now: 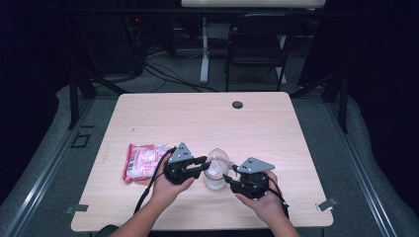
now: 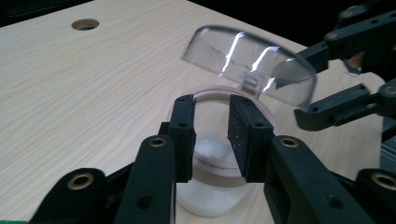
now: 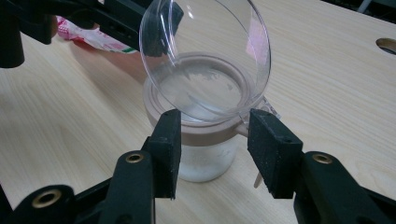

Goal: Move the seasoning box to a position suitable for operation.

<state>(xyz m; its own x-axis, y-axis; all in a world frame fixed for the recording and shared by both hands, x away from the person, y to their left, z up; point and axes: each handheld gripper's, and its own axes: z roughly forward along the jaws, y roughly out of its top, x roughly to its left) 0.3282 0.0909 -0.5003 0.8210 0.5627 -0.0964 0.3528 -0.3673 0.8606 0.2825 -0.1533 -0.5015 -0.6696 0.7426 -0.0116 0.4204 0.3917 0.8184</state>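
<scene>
Jar of clear plastic with a tan collar stood at the table's six o'clock, clear domed lid raised. Left gripper and right gripper were seen released, flanking it; steadying the collar was advised.

Raised lid between grippers; far tabletop free.

Jar: small, clear, frosted, with white powder at the bottom and a brownish rim. It stands upright near the front edge of the worktop, about midway along. Lid: clear dome, hinged, swung open and tilted upright above the mouth.
</scene>
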